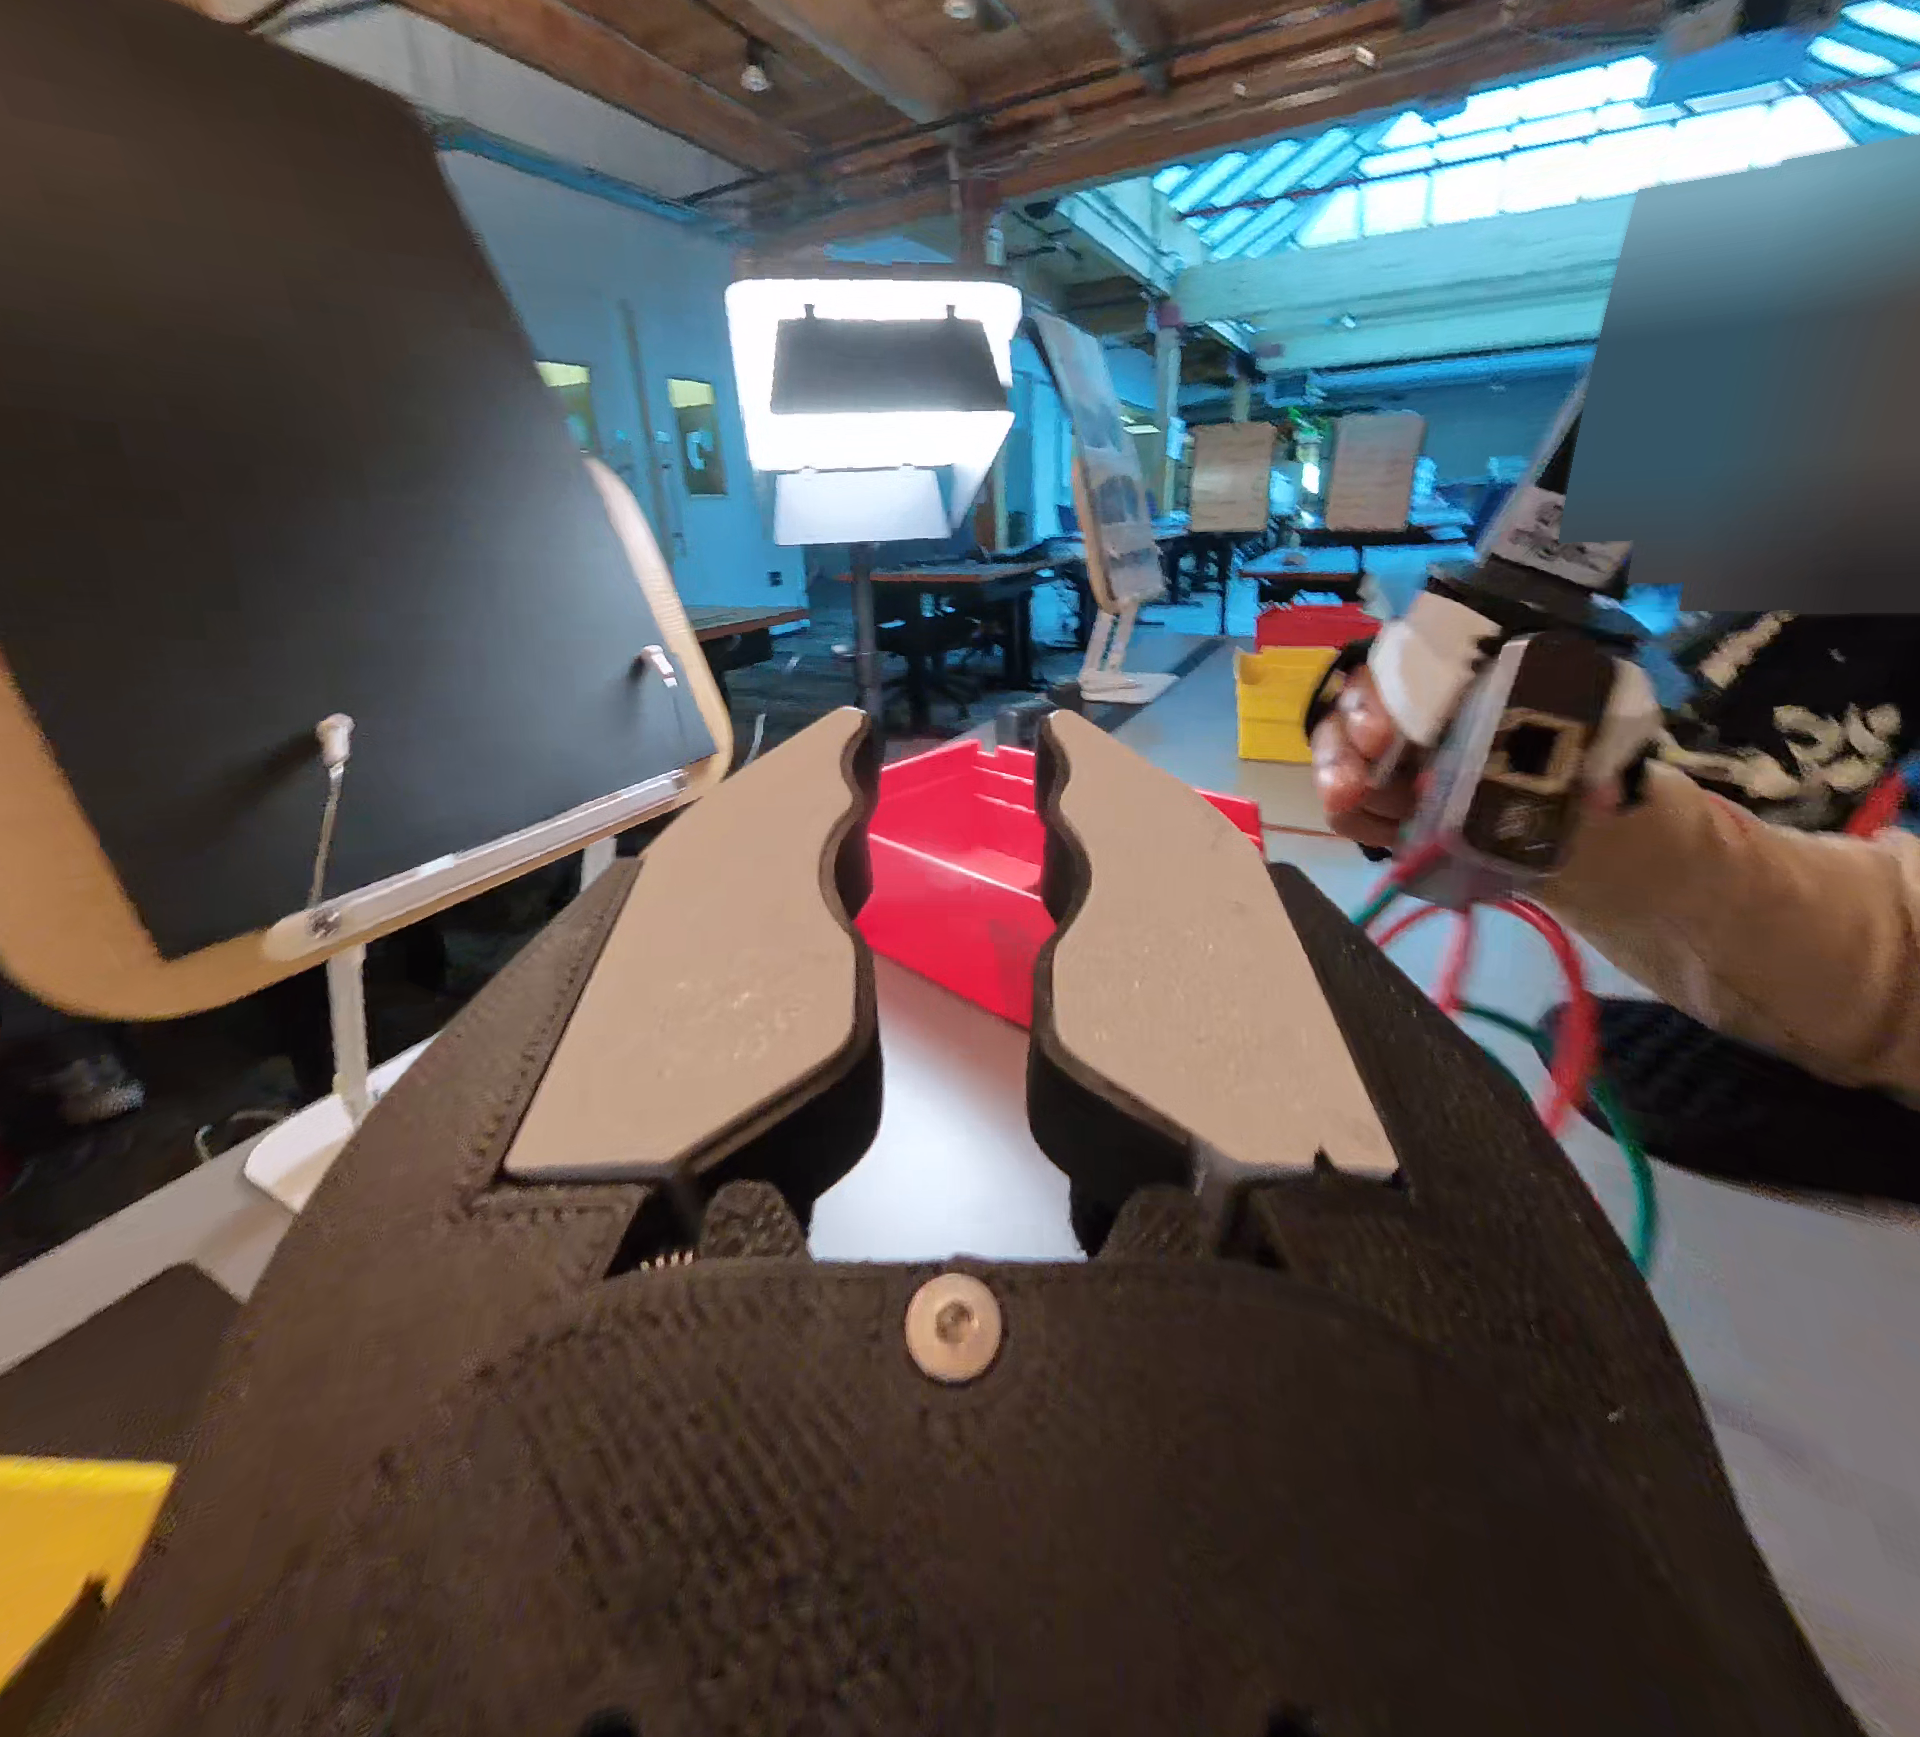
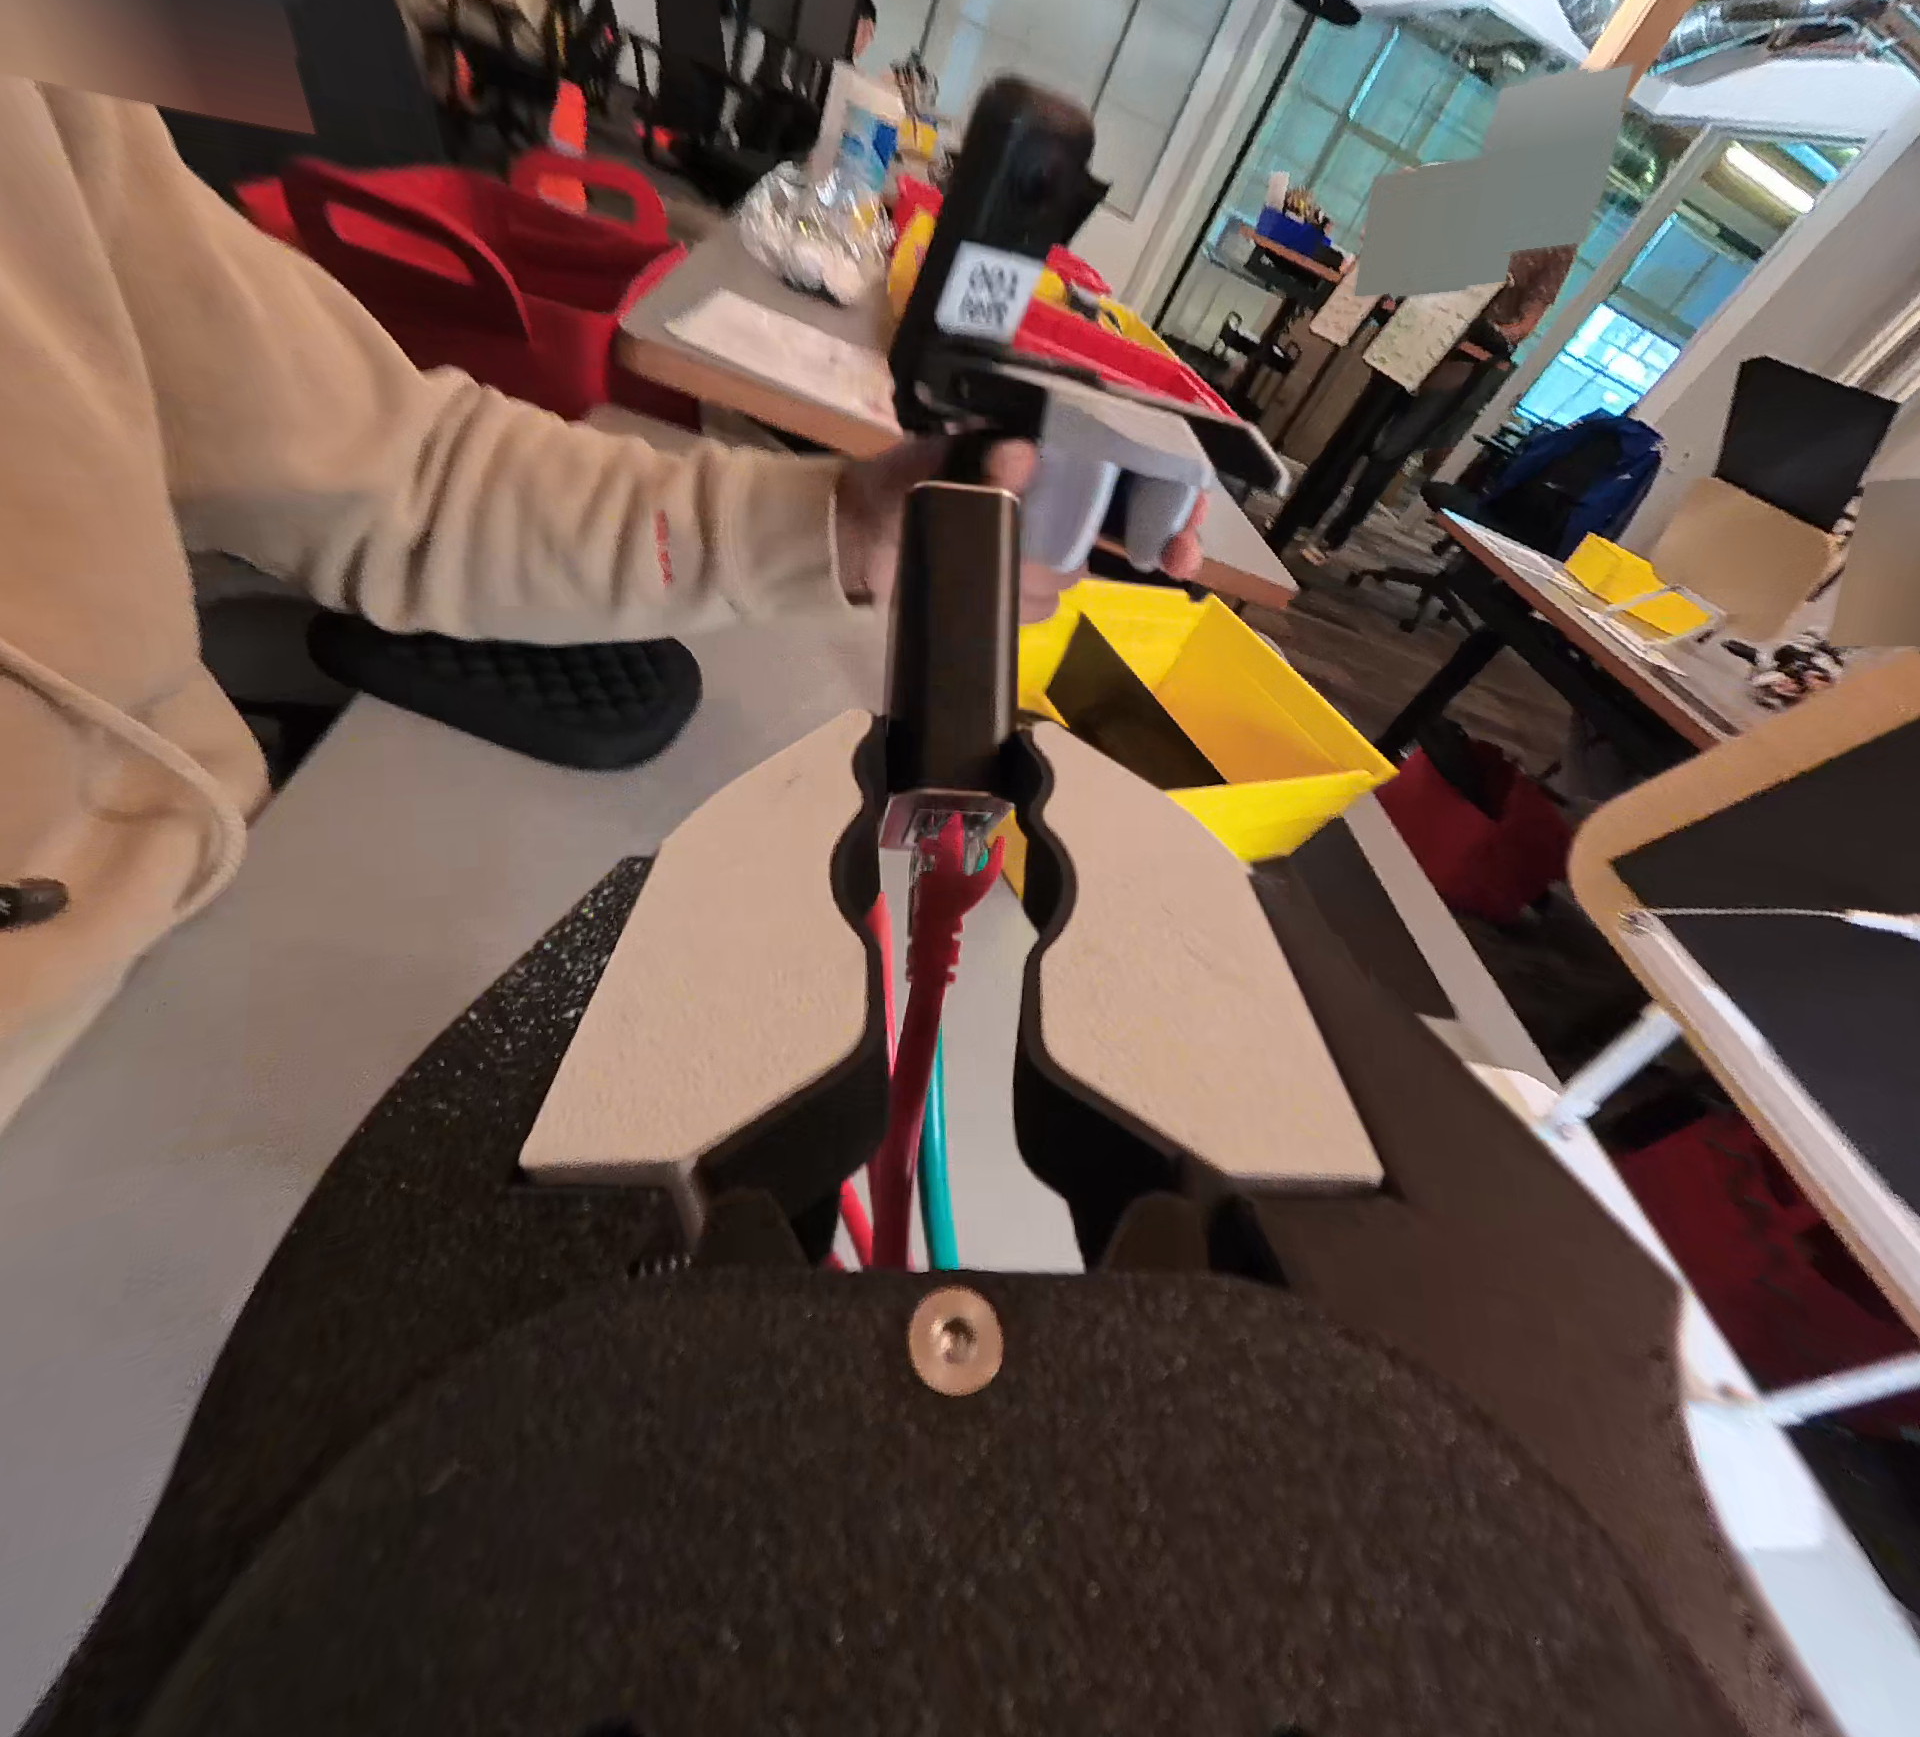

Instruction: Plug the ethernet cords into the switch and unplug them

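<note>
In the right wrist view my right gripper (image 2: 951,731) is shut on the switch (image 2: 951,607), a dark narrow box held upright above the white table. A red ethernet cord (image 2: 940,898) is plugged into its near end. A green cord (image 2: 940,1168) and a second red cord (image 2: 881,981) run beside it between the fingers. In the left wrist view my left gripper (image 1: 951,731) is open and empty, held above the table. The switch (image 1: 1527,814) shows at the right there with one empty port facing the camera, and red and green cords (image 1: 1558,991) loop below it.
A red bin (image 1: 956,846) lies just beyond the left fingertips, with yellow bins (image 1: 1283,700) behind it. A yellow bin (image 2: 1226,731) stands past the switch. A black board on a white stand (image 1: 312,492) is at the left. A black padded mat (image 2: 509,679) lies under the person's sleeve. My hands' fingertips stand some 15 cm from each other.
</note>
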A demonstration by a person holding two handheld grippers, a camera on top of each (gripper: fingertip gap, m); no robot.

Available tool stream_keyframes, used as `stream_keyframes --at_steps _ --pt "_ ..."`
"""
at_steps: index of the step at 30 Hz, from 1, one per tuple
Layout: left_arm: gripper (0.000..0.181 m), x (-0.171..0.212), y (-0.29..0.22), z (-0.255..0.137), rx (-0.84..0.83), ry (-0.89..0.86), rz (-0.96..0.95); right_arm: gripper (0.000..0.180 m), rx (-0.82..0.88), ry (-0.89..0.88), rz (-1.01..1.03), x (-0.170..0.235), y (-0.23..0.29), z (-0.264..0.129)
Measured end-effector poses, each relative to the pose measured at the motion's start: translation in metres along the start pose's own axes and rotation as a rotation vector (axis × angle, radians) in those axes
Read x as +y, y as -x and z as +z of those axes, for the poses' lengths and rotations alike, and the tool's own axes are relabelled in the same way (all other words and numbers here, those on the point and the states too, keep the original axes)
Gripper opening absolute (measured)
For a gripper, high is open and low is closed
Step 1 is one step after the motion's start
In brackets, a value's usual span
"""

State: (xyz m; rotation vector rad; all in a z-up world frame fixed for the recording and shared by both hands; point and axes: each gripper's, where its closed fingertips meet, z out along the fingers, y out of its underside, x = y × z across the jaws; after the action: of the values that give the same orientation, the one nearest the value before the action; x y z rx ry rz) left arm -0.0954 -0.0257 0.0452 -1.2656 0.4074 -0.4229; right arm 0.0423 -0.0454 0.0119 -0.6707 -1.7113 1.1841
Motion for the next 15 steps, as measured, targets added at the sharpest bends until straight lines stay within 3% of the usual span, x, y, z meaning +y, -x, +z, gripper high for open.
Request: stream_keyframes --at_steps 5,10,11,13,15 --pt "0.036 -0.002 -0.059 0.009 0.191 0.133 0.189 0.023 0.108 0.192 -0.171 0.008 -0.016 -0.005" --pt "0.055 0.044 -0.103 0.021 0.318 0.371 0.363 0.023 0.096 0.283 -0.24 0.018 -0.013 0.008" --pt "0.055 0.055 -0.108 0.023 0.329 0.41 0.397 0.023 0.078 0.286 -0.239 0.021 -0.009 0.013" --pt "0.034 0.068 -0.106 0.027 0.291 0.45 0.498 0.023 0.042 0.288 -0.225 0.027 -0.002 0.02" --pt "0.027 0.071 -0.103 0.026 0.291 0.464 0.519 0.023 0.046 0.275 -0.223 0.029 -0.002 0.021"
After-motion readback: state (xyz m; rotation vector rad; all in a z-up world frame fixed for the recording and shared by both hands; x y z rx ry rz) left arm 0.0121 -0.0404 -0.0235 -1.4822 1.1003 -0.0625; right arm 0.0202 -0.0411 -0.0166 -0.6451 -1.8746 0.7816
